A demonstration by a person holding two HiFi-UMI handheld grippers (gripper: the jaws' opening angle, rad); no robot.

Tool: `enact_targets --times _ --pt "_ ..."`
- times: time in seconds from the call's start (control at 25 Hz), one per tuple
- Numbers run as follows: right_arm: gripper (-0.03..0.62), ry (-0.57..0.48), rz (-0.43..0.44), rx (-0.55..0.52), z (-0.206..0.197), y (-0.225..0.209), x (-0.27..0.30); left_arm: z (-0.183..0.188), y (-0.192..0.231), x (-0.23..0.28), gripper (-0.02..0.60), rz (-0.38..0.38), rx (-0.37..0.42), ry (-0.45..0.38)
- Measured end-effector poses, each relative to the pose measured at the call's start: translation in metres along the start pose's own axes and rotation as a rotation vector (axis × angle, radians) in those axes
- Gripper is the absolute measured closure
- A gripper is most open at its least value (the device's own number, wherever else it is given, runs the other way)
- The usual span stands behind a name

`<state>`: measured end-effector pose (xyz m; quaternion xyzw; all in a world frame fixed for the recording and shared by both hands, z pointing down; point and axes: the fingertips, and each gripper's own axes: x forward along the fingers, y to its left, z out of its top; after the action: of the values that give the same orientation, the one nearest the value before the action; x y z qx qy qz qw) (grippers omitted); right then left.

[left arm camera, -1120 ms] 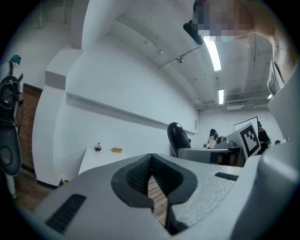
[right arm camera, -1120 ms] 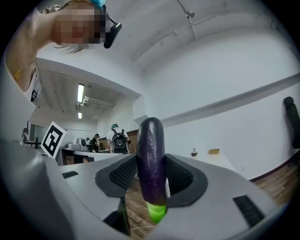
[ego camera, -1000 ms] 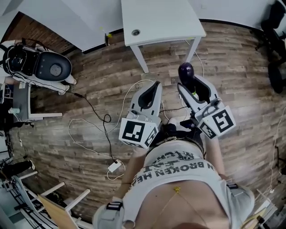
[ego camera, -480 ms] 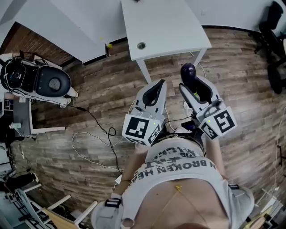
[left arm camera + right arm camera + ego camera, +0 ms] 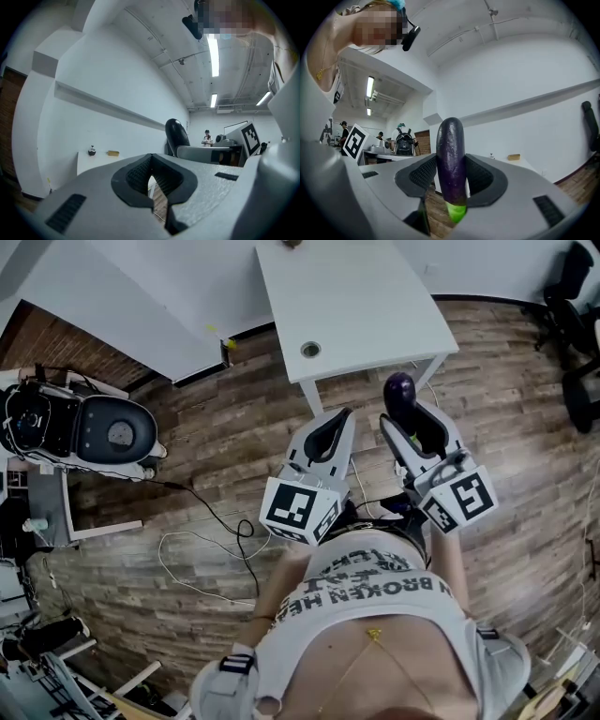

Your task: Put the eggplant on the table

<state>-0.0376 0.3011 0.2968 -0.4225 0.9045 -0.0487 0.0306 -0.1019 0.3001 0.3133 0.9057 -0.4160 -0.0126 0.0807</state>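
Wooden plank floor (image 5: 187, 427) lay beneath me, with the white counter (image 5: 356, 296) just ahead. On the left, my left gripper (image 5: 339, 418) hung level above the floor, its 2 jaws pressed together on nothing. To its right, my right gripper (image 5: 409, 416) pinched the eggplant (image 5: 399, 388) upright between its pads, green stem end down and dark tip up, just short of the counter's front edge.
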Motion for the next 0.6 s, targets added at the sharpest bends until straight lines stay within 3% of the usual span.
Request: enact_targets --times 0.24,0.6 --pt "0.404 0.003 -0.029 -0.008 -0.005 0.009 0.026 0.002 0.034 -0.008 0.583 -0.004 -0.005 -0.007" --pt "0.404 0.010 -0.079 -0.020 -0.006 0.002 0.045 0.005 0.054 0.005 0.583 -0.042 0.001 -0.003"
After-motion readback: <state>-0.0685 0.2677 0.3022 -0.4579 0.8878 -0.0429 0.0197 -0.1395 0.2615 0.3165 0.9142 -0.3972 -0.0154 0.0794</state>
